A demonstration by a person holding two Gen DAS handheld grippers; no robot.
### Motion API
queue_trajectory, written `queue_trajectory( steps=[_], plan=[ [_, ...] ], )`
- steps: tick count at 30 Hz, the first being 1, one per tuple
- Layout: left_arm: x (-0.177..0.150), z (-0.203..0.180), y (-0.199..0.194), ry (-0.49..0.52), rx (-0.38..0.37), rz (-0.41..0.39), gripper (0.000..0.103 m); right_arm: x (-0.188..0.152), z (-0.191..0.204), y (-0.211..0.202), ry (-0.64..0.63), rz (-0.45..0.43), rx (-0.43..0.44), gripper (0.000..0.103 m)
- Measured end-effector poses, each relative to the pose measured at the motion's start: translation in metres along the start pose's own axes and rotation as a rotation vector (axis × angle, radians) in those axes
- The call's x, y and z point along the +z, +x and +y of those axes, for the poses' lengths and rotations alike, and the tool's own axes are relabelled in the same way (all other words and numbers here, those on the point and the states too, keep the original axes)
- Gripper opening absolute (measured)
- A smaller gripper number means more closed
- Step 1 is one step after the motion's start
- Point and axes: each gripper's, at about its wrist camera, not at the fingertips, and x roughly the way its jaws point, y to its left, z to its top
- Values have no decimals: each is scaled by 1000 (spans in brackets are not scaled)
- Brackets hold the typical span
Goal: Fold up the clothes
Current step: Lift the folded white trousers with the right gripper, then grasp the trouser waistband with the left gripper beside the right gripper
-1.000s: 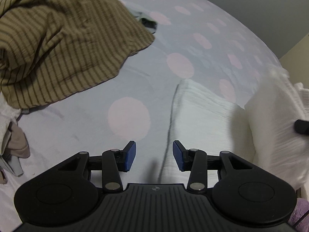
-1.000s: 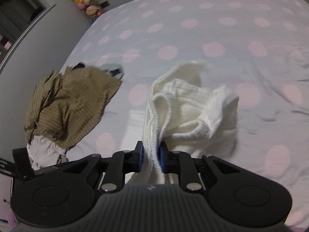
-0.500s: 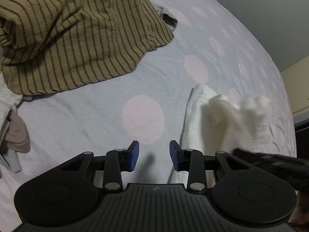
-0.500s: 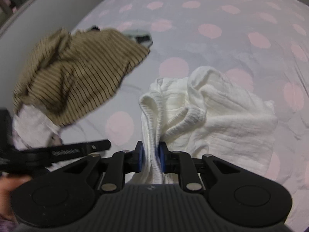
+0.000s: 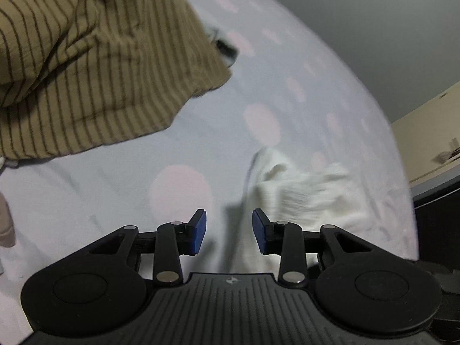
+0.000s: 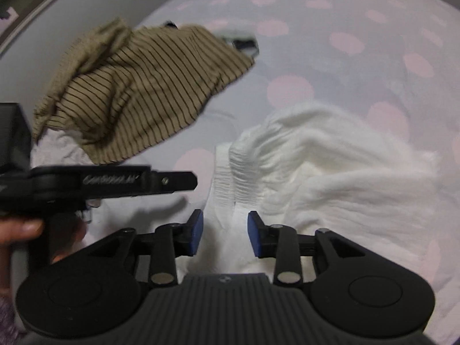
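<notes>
A white ribbed garment (image 6: pixel 330 172) lies crumpled on the polka-dot bed sheet (image 6: pixel 345 40). My right gripper (image 6: pixel 224 231) is open, its blue pads on either side of the garment's elastic edge without pinching it. In the left wrist view the same white garment (image 5: pixel 304 189) lies just ahead and right of my left gripper (image 5: pixel 229 231), which is open and empty above the sheet (image 5: pixel 178 189). The left gripper (image 6: pixel 184 181) also shows side-on in the right wrist view, held by a hand (image 6: pixel 20 230).
A tan striped garment (image 5: pixel 86 66) is heaped at the upper left, also the tan striped heap (image 6: pixel 143 92) in the right wrist view, with white cloth (image 6: pixel 57 149) under it. A small dark-and-grey item (image 6: pixel 241 43) lies past it. A wall (image 5: pixel 373 23) bounds the bed's far side.
My right gripper has opened and let go of the white garment's edge, which has settled onto the sheet. Both grippers have moved closer to the bed and the garment.
</notes>
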Motion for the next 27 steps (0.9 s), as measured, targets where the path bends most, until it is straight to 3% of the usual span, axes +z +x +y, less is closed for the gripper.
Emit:
queue_trajectory(
  steps=[2, 5, 8, 11, 13, 15, 16, 17, 18, 19, 20, 22, 25, 27],
  plan=[
    [-1, -3, -2, 3, -39, -1, 42, -7, -8, -24, -9, -34, -15, 42],
    [-4, -9, 0, 13, -82, 25, 51, -24, -22, -51, -58, -59, -105, 53],
    [-10, -16, 9, 43, -50, 99, 55, -50, -37, -64, -117, -39, -182, 57],
    [-15, -20, 17, 58, -30, 148, 55, -80, -51, -66, -109, 0, -198, 61],
    [-17, -22, 21, 64, -20, 173, 55, -99, -60, -64, -77, 23, -185, 70],
    [-20, -24, 26, 70, -9, 199, 52, -110, -66, -58, -49, 27, -186, 70],
    [-21, -25, 28, 73, -4, 212, 49, -114, -69, -54, -36, 33, -196, 70],
    [-23, -26, 30, 76, 1, 225, 39, -116, -72, -51, -31, 37, -198, 69],
    [-24, -27, 32, 78, 5, 236, 29, -118, -74, -47, -28, 42, -198, 61],
    [-24, -27, 32, 73, -9, 229, 27, -118, -75, -45, -28, 46, -195, 38],
    [-24, -26, 30, 67, -17, 216, 23, -119, -77, -45, -28, 44, -204, 26],
    [-28, -25, 23, 50, -52, 205, 20, -119, -84, -49, -12, 30, -219, 12],
    [-30, -31, 14, 53, -123, 208, 19, -120, -95, -64, 28, 2, -229, 10],
    [-33, -34, 16, 57, -114, 234, 19, -123, -102, -72, 40, -6, -217, 10]
  ],
)
